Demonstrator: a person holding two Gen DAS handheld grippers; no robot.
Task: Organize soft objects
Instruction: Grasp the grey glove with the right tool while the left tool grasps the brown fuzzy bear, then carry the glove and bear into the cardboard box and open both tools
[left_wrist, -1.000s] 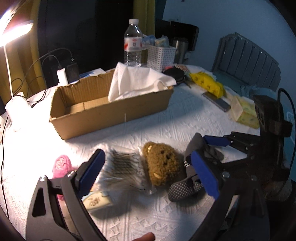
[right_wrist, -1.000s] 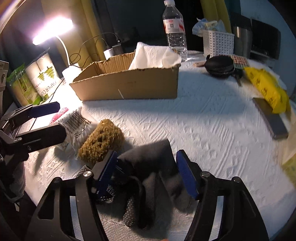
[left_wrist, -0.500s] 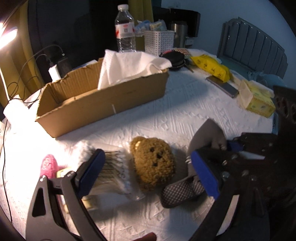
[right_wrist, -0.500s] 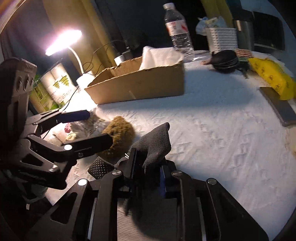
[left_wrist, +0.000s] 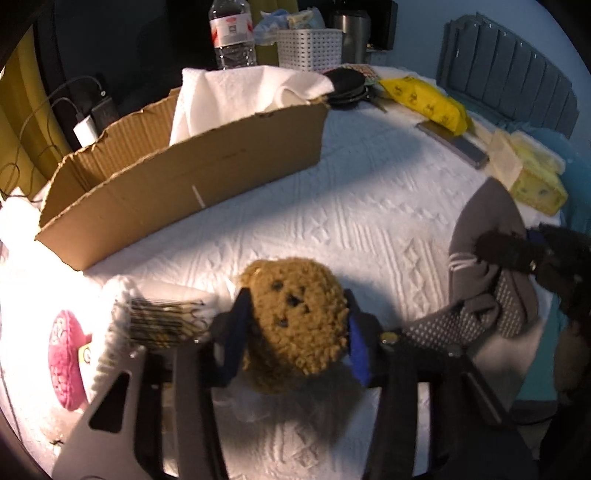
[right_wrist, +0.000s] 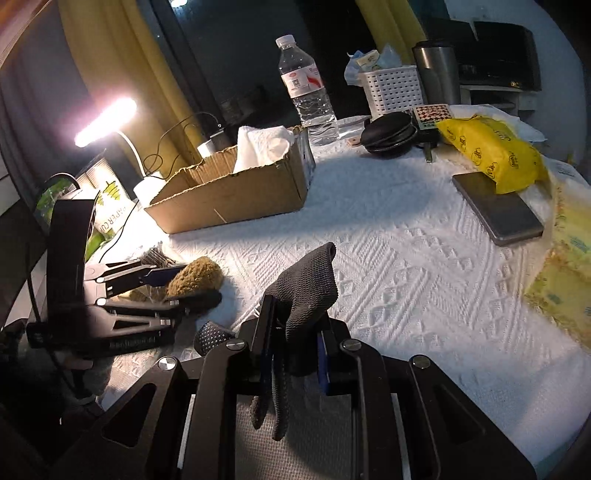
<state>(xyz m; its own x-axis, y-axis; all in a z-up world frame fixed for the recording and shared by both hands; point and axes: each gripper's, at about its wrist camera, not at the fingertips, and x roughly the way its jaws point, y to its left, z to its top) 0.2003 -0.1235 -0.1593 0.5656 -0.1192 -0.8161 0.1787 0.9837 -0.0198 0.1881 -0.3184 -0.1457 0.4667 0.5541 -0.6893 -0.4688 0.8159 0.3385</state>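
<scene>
White embossed cloth (left_wrist: 369, 206) covers my work surface, lit from the left by a desk lamp (right_wrist: 105, 122). My left gripper (left_wrist: 293, 326) is clenched on the brown plush bear (left_wrist: 295, 314): its blue pads press both flanks of the bear, whose face points forward along the fingers. Just outside the left finger lies a clear barcoded packet (left_wrist: 162, 321), and beyond that a pink soft item (left_wrist: 64, 363), both resting on the cloth. My right gripper (right_wrist: 293, 354) is clamped on the grey sock (right_wrist: 306, 288); the toe stands up between the fingers and the dotted sole hangs below them. From the left wrist view, the same sock (left_wrist: 487, 236) appears bunched to the right of the fingers, held in the right gripper (left_wrist: 517, 254). Ahead of both pairs of fingers stands the open cardboard box (left_wrist: 192, 173), with a white cloth (left_wrist: 236, 96) in its right end. Behind the box stand a water bottle (right_wrist: 308, 88) and a white basket (right_wrist: 393, 90); a yellow pack (right_wrist: 491, 151) lies far right.
</scene>
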